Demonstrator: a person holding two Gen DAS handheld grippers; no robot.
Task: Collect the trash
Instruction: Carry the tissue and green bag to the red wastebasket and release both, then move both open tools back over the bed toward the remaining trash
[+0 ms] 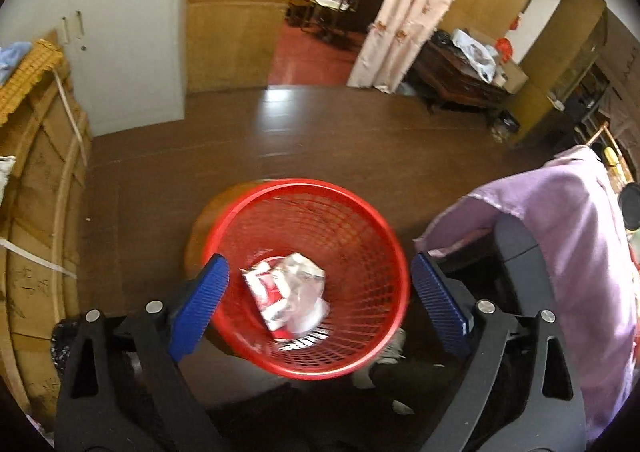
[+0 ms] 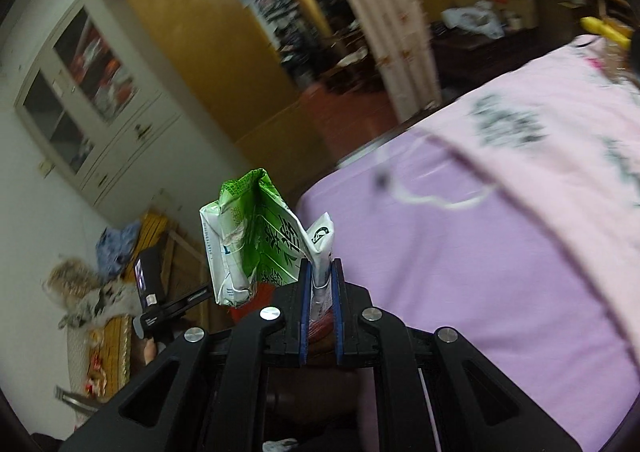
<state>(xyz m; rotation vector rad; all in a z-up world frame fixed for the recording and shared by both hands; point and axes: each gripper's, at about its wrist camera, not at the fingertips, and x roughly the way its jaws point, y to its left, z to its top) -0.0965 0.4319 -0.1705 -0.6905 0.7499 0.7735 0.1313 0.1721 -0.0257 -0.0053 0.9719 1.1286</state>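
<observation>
In the left wrist view a red mesh waste basket [image 1: 352,212] stands on the brown floor, right below and between the fingers. Crumpled red-and-white wrappers [image 1: 286,288] lie at its bottom. My left gripper [image 1: 320,272] is open and empty above the basket, its blue pads [image 1: 200,304] spread to either side. In the right wrist view my right gripper [image 2: 321,272] is shut on a crushed green-and-white carton [image 2: 256,240] and holds it up in the air beside the bed. The carton sticks up and to the left of the pads.
A bed with a purple sheet [image 2: 480,252] and pink quilt [image 2: 560,124] lies to the right; purple cloth [image 1: 560,236] also hangs by the basket. Cardboard panels [image 1: 36,212] lean at the left. A white cabinet [image 2: 88,100], a curtain [image 1: 416,0] and an open doorway [image 1: 320,12] stand beyond.
</observation>
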